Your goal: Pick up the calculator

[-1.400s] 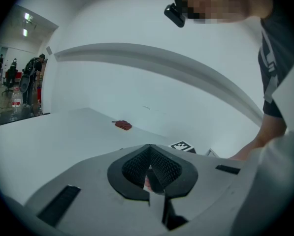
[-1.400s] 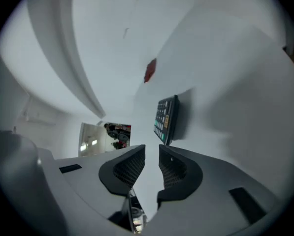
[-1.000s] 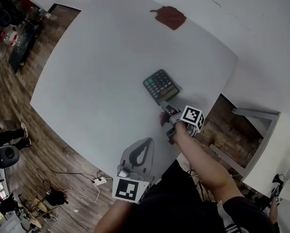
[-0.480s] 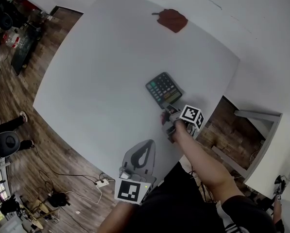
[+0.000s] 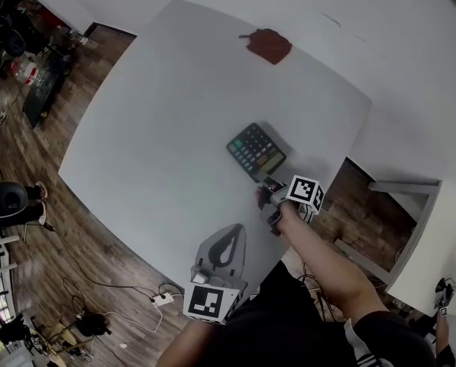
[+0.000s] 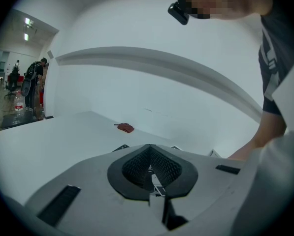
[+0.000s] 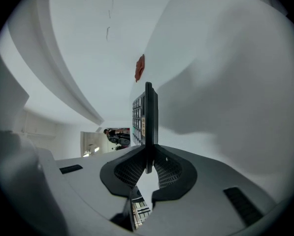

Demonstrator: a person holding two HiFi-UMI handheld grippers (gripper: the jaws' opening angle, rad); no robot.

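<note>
The dark calculator [image 5: 255,150], with green and grey keys, is over the right part of the white table [image 5: 159,128]. My right gripper [image 5: 268,180] is shut on its near edge, and a shadow lies beside it. In the right gripper view the calculator [image 7: 149,117] stands edge-on, clamped between the jaws of the right gripper [image 7: 147,168]. My left gripper [image 5: 229,232] hovers at the table's near edge, apart from the calculator, shut with nothing in it. The left gripper [image 6: 150,170] shows its closed jaws and the table beyond.
A small red-brown object [image 5: 270,45] lies at the table's far edge, also visible as the red object [image 6: 125,127] and red object [image 7: 139,68]. White walls border the far side. Wooden floor, cables and clutter [image 5: 29,60] lie to the left. The table's right edge drops to the floor [image 5: 365,212].
The right gripper has kept its hold on the calculator and drawn it slightly nearer. A shadow now shows beside the calculator. The left gripper has barely moved.
</note>
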